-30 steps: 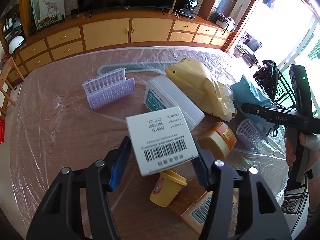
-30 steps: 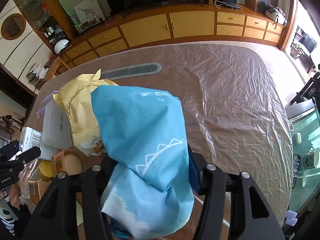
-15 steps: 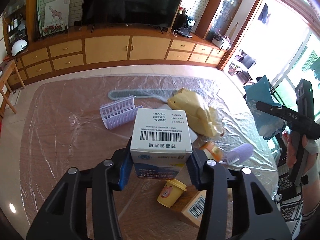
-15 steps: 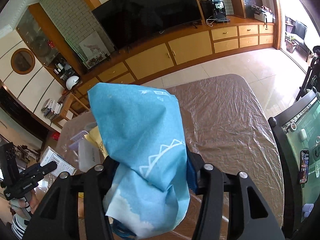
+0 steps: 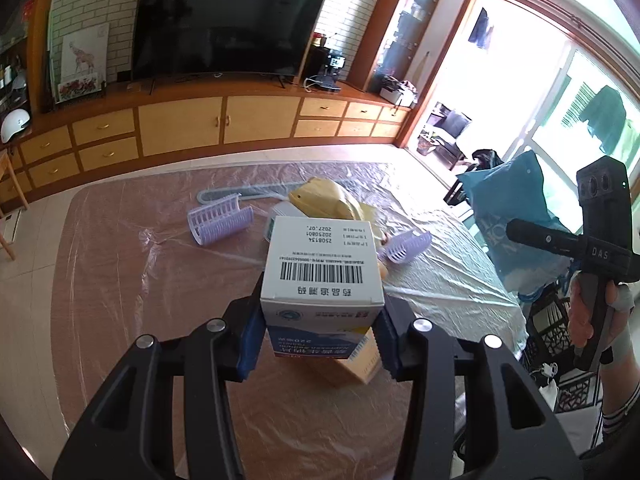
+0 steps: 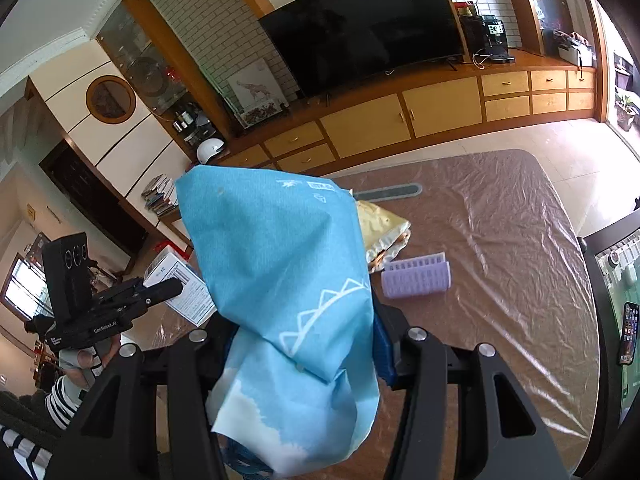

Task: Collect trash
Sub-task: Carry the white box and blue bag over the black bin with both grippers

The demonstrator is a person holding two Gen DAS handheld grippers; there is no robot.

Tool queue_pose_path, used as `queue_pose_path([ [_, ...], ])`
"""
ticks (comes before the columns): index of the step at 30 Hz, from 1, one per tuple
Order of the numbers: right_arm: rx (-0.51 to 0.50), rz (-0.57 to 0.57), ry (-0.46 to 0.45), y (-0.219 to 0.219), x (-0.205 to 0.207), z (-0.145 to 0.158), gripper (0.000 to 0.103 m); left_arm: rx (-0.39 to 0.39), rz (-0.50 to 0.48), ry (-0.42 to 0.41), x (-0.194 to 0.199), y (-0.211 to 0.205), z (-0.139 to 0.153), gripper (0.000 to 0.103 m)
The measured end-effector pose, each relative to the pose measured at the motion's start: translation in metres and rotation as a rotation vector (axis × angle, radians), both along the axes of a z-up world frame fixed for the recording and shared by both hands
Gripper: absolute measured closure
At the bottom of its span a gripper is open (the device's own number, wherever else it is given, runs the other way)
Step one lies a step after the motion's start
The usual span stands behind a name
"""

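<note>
My left gripper is shut on a white medicine box with a barcode and holds it above the table. My right gripper is shut on a blue plastic bag, lifted above the table; the bag also shows in the left wrist view at the right, beside the table. The box and left gripper show in the right wrist view at the left. On the plastic-covered table lie a yellow bag, two purple ribbed holders and a tan carton.
A grey flat strip lies at the table's far side. A white container sits behind the box. Dark chairs stand at the table's right edge. A phone lies on a side table at the right.
Both grippers rose well above the table with their loads. The box turned upright in my left gripper. The blue bag moved away from the yellow bag, toward the table's right side.
</note>
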State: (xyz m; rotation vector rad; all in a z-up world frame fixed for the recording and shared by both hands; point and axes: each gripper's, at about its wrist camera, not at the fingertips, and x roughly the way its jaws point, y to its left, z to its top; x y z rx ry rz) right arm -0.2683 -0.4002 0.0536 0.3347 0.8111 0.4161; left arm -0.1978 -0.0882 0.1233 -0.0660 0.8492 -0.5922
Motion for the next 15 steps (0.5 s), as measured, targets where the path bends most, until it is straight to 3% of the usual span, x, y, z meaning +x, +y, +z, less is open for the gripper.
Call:
queue_pose_path([
  [9,0.007,0.041,0.051,0.032,-0.060,-0.017,0.052,-0.036,-0.112,0.010,-0.044,0.012,-0.002,0.055],
  [15,-0.015,0.139,0.089,0.051,-0.097,-0.027,0.052,-0.030,-0.176,0.012,-0.082,0.015,-0.002,0.055],
])
